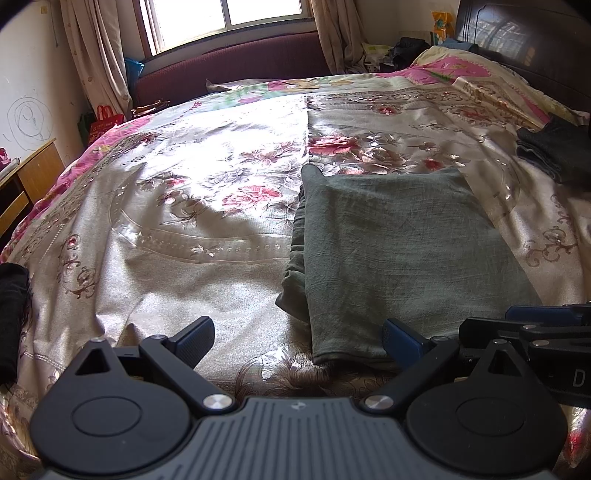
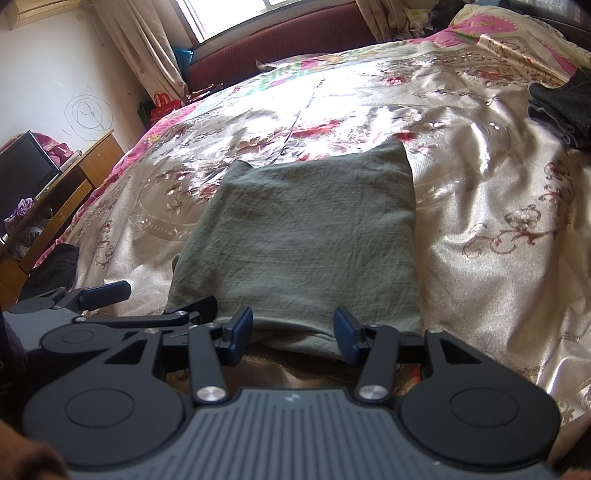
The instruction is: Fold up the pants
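Before both grippers' spread, empty fingers (image 2: 242, 325), folded green pants (image 2: 303, 240)' near edge, open bedspread (image 1: 166, 229) leftward.

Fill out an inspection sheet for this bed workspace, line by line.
Surface: floral bedspread, rumpled, sunlit at the middle.
Job's things: green pants folded into a rectangle, lying flat near the front edge.
Clutter: dark clothes at far right; black cloth at left edge.
Grippers: left tool open, holding nothing, beside the pants' near corner; right tool open, its jaws either side of the pants' near edge, not gripping.
Cables: nothing seen.
Surroundings: window, curtains, maroon sofa, wooden desk.
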`<state>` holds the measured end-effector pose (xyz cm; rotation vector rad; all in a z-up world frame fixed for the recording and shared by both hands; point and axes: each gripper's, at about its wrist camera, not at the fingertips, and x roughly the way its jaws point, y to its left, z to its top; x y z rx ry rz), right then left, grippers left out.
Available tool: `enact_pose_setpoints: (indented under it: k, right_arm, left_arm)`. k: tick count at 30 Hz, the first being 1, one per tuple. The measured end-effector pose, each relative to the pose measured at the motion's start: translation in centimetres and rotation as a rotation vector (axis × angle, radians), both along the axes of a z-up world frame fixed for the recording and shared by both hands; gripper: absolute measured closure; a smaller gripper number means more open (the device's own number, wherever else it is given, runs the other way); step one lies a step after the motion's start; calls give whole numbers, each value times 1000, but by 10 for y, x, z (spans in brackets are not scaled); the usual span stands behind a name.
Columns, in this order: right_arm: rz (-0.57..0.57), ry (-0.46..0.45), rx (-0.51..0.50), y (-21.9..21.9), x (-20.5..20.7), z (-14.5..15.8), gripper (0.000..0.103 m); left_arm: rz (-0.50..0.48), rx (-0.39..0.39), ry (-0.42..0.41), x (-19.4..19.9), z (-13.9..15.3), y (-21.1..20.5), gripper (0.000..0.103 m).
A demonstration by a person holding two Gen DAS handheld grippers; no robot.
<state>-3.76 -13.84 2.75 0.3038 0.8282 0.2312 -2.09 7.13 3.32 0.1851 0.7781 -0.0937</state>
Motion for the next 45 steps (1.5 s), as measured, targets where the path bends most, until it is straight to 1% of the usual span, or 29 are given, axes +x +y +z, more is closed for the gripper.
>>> enact_pose_setpoints:
  k: [40,45]
  right_arm:
    - [1,3,1,4,-4,-2,53]
    - [3,4,8,3,-11,0,52]
  left_arm:
    - [7,0,-3,-2,3,0,0]
    - [8,15,-22,-11,7,0,0]
